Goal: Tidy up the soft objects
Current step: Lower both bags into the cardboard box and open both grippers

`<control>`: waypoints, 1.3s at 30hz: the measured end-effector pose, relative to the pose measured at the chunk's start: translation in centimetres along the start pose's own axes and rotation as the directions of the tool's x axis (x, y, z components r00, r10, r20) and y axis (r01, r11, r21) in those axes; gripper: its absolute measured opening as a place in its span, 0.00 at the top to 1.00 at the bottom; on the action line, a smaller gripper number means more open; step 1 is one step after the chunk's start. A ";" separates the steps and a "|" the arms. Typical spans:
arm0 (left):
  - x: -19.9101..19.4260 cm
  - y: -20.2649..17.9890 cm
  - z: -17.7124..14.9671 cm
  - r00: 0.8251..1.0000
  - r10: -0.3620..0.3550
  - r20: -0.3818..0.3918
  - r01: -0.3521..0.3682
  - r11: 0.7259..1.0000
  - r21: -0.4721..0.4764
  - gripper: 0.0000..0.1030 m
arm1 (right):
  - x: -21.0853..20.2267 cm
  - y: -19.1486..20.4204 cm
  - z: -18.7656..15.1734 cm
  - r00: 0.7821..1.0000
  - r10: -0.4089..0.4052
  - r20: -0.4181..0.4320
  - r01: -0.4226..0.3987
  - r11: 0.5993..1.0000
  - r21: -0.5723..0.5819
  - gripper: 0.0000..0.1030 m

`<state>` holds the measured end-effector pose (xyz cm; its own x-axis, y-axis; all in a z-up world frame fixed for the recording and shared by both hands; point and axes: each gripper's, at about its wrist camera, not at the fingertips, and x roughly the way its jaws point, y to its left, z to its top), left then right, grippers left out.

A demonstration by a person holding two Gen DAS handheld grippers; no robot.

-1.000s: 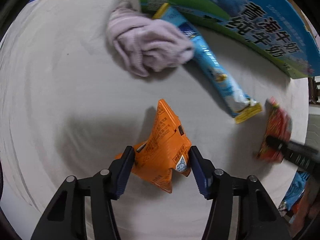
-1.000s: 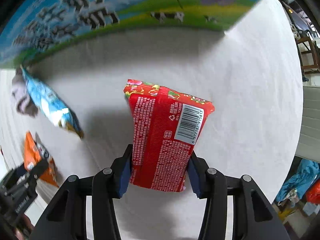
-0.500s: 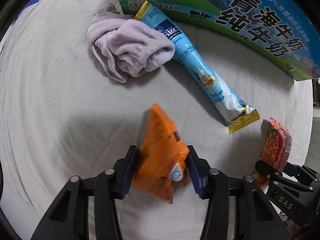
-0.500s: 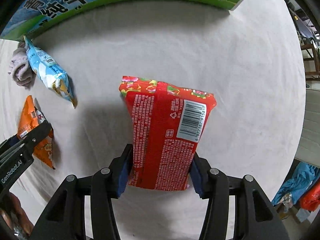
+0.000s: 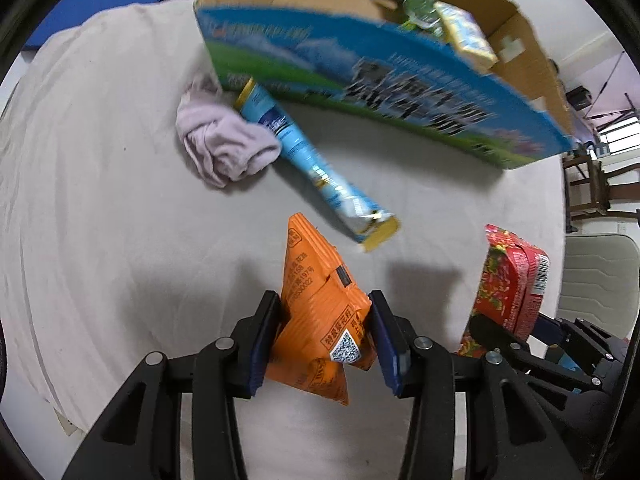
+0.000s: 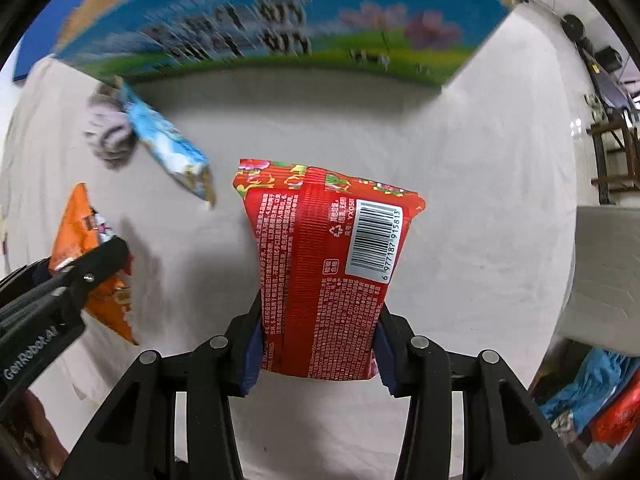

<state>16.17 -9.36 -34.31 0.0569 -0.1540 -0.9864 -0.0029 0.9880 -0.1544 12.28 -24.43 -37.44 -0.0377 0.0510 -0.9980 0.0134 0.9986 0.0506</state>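
Since the earlier frame, the left gripper (image 5: 324, 332), clamping the orange crinkled snack packet (image 5: 320, 312), and the right gripper (image 6: 318, 344), clamping the red foil packet (image 6: 328, 272), had both risen toward the open blue printed cardboard box (image 5: 380, 64), whose inside now showed.

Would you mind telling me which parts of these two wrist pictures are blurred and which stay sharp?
Left wrist view: the printed lettering on the cardboard box is smeared by motion, while the orange packet in the left gripper reads crisply. Right wrist view: the box print and the blue packet are streaked, yet the red packet and its barcode in the right gripper are sharp.
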 end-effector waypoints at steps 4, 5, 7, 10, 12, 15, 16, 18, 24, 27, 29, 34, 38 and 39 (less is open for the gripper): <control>-2.4 -1.2 0.1 0.999 -0.013 0.039 0.012 1.000 0.025 0.59 | -2.6 -0.6 -0.5 0.999 0.015 0.037 -0.015 1.000 -0.014 0.53; -3.1 -1.5 -0.1 0.999 -0.020 0.046 0.018 0.999 0.028 0.59 | -2.9 -0.7 -0.7 0.999 0.020 0.044 -0.019 1.000 -0.016 0.53; -4.4 -1.9 0.2 0.997 -0.038 0.064 0.036 0.999 0.035 0.59 | -4.4 -1.0 -0.7 0.998 0.031 0.062 -0.030 0.999 -0.016 0.53; -6.4 -2.0 0.9 0.994 -0.066 0.092 0.062 0.997 0.047 0.59 | -6.2 -1.1 -1.0 0.995 0.053 0.083 -0.052 0.999 -0.013 0.53; -8.2 -1.3 1.3 0.990 -0.092 0.111 0.087 0.995 0.055 0.59 | -8.7 -1.0 -0.6 0.992 0.070 0.100 -0.069 0.998 -0.010 0.53; -10.8 -1.7 2.1 0.982 -0.125 0.140 0.117 0.991 0.069 0.59 | -10.8 -1.3 -0.1 0.987 0.092 0.136 -0.091 0.996 -0.008 0.53; -11.3 -1.9 2.6 0.980 -0.134 0.149 0.124 0.990 0.073 0.59 | -11.3 -1.2 0.2 0.985 0.098 0.145 -0.098 0.995 -0.008 0.53; -12.1 -2.3 3.9 0.975 -0.147 0.167 0.135 0.987 0.083 0.59 | -12.2 -1.3 1.1 0.980 0.112 0.166 -0.113 0.994 -0.002 0.53; -13.6 -2.7 9.7 0.962 -0.185 0.202 0.172 0.982 0.081 0.59 | -15.0 -2.6 5.7 0.964 0.098 0.249 -0.107 0.994 0.025 0.53; -13.4 -2.8 13.0 0.961 -0.193 0.197 0.182 0.981 0.073 0.59 | -15.8 -3.4 8.5 0.959 0.073 0.274 -0.089 0.995 0.048 0.53; -12.9 -2.8 15.5 0.962 -0.197 0.188 0.189 0.980 0.060 0.59 | -15.7 -3.8 10.1 0.959 0.058 0.278 -0.078 0.995 0.061 0.53; -10.4 -2.7 20.9 0.971 -0.182 0.152 0.180 0.983 0.032 0.59 | -13.8 -4.6 14.8 0.967 0.031 0.254 -0.056 0.994 0.095 0.53; -8.0 -2.4 24.4 0.980 -0.153 0.125 0.151 0.988 0.019 0.59 | -10.9 -4.8 17.8 0.978 0.027 0.205 -0.051 0.992 0.112 0.53; -7.1 -2.3 25.4 0.983 -0.144 0.115 0.143 0.990 0.016 0.59 | -10.0 -4.8 18.5 0.981 0.027 0.191 -0.050 0.992 0.114 0.53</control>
<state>41.16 -10.22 -25.57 0.1708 -0.2920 -0.9410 0.0213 0.9560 -0.2927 31.07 -29.98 -28.41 0.1538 0.0753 -0.9852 0.1287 0.9871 0.0955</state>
